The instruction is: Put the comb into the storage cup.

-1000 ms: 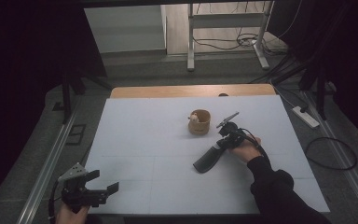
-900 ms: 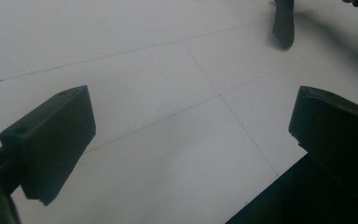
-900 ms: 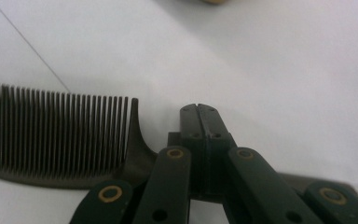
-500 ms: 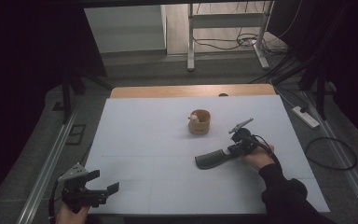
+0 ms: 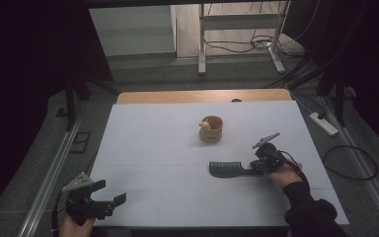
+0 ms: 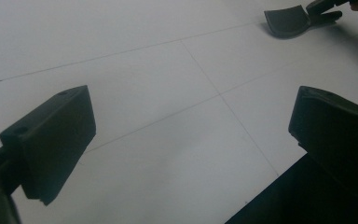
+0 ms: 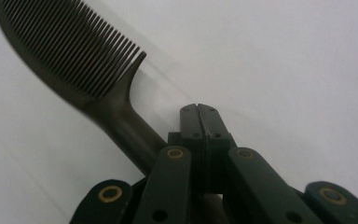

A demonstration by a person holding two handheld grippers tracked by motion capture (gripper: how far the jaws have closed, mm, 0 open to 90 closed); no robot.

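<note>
Right hand-held gripper [image 5: 256,169] pinching a dark comb's [image 5: 225,169] handle above the counter [image 5: 143,148]; left hand-held gripper [image 5: 109,192] spread.

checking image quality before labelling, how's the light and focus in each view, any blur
High view: dim, dark surround, white table evenly lit, comb soft. Left gripper view: near jaws dark and blurred, comb sharper, shadow beside it. Right gripper view: comb teeth crisp, linkage close up slightly soft, no glare.

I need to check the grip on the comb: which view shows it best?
The right gripper view: the comb is close up, its teeth sharp, its handle running under the shut right gripper. The high view shows it small and dark on the table; the left gripper view catches its far end.
</note>
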